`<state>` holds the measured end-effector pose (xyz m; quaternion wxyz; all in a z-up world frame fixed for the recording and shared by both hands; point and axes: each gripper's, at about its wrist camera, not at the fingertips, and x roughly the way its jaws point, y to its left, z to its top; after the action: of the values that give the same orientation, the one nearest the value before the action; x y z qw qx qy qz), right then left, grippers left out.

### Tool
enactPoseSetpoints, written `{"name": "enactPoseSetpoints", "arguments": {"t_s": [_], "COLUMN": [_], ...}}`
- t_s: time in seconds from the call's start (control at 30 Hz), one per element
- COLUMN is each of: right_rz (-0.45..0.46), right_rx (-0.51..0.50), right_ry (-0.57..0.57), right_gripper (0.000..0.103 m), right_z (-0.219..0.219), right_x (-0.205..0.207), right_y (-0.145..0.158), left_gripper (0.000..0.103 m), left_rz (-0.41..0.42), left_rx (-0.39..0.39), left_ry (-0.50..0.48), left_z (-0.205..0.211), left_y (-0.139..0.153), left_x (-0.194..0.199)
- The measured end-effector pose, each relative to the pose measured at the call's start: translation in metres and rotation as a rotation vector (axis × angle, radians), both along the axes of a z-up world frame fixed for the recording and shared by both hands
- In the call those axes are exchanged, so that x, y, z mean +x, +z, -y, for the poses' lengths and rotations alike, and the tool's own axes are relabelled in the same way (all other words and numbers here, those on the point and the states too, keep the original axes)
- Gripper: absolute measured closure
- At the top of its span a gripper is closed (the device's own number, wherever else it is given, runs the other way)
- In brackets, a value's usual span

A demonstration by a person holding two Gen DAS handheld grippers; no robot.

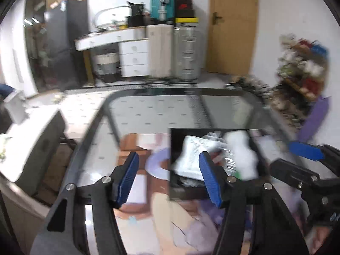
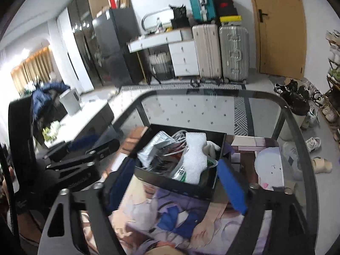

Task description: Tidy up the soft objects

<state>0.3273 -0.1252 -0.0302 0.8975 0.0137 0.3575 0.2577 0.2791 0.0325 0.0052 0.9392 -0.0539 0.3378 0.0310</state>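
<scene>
A black open box (image 2: 170,183) stands on the glass table, on a printed anime mat (image 2: 174,218). It holds a white foam block (image 2: 195,155), a printed foil pouch (image 2: 155,146), white cables (image 2: 178,136) and a green-labelled packet (image 2: 180,173). The box also shows in the left wrist view (image 1: 180,191), blurred, with the foam (image 1: 242,148) and pouch (image 1: 195,150) inside. My left gripper (image 1: 169,178) is open and empty, just before the box's near left corner. My right gripper (image 2: 174,187) is open and empty, its fingers either side of the box's near wall.
The glass table's dark rim (image 2: 284,110) curves round the far side. Suitcases (image 2: 221,53), a white desk (image 2: 161,38) and a wooden door (image 2: 278,25) stand behind. Shoes (image 2: 295,97) and a shoe rack lie to the right. A grey bench (image 1: 31,140) stands left.
</scene>
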Motion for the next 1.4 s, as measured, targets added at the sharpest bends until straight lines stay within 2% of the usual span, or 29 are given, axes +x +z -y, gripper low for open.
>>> {"name": "enactPoseSetpoints", "arguments": {"t_s": [0.03, 0.13, 0.2, 0.27, 0.33, 0.4, 0.5, 0.63, 0.77, 0.9, 1.1, 1.27, 1.4], "right_rz": [-0.008, -0.019, 0.024, 0.091, 0.169, 0.223, 0.271, 0.28, 0.272, 0.327, 0.398, 0.417, 0.428], "right_rx": [0.006, 0.027, 0.029, 0.018, 0.02, 0.025, -0.006, -0.035, 0.001, 0.001, 0.042, 0.047, 0.034], "right_ry": [-0.012, -0.023, -0.035, -0.078, -0.115, -0.121, -0.118, -0.084, -0.098, -0.15, -0.195, -0.219, -0.218], "right_gripper": [0.012, 0.011, 0.011, 0.004, 0.002, 0.001, 0.001, 0.001, 0.001, 0.001, 0.001, 0.001, 0.001], "right_z": [0.002, 0.006, 0.01, 0.014, 0.02, 0.024, 0.025, 0.022, 0.033, 0.041, 0.049, 0.056, 0.054], "right_x": [-0.006, -0.026, -0.046, -0.066, -0.09, -0.11, -0.132, -0.16, -0.19, -0.218, -0.247, -0.259, -0.262], "right_y": [0.001, 0.003, 0.008, 0.014, 0.021, 0.025, 0.024, 0.013, 0.003, -0.004, -0.002, -0.003, -0.004], "left_gripper": [0.043, 0.034, 0.011, 0.006, 0.004, 0.0, 0.0, 0.0, 0.0, 0.0, 0.0, 0.0, 0.0], "left_rz": [0.021, 0.096, 0.138, 0.179, 0.222, 0.231, 0.275, 0.326, 0.339, 0.339, 0.354, 0.408, 0.419], "left_rx": [-0.032, -0.016, -0.035, -0.036, -0.019, -0.004, 0.04, 0.142, 0.13, 0.14, 0.081, 0.081, 0.085], "left_ry": [-0.007, -0.006, -0.008, 0.002, -0.002, -0.004, -0.008, -0.005, -0.025, -0.016, -0.01, -0.013, -0.014], "left_z": [-0.004, -0.003, -0.007, -0.01, -0.009, -0.007, -0.001, 0.015, 0.018, 0.021, 0.023, 0.026, 0.027], "left_y": [0.004, 0.02, 0.027, 0.034, 0.041, 0.042, 0.038, 0.031, 0.028, 0.021, 0.016, 0.014, 0.011], "left_x": [-0.009, -0.035, -0.051, -0.069, -0.086, -0.099, -0.125, -0.161, -0.187, -0.204, -0.229, -0.253, -0.262]}}
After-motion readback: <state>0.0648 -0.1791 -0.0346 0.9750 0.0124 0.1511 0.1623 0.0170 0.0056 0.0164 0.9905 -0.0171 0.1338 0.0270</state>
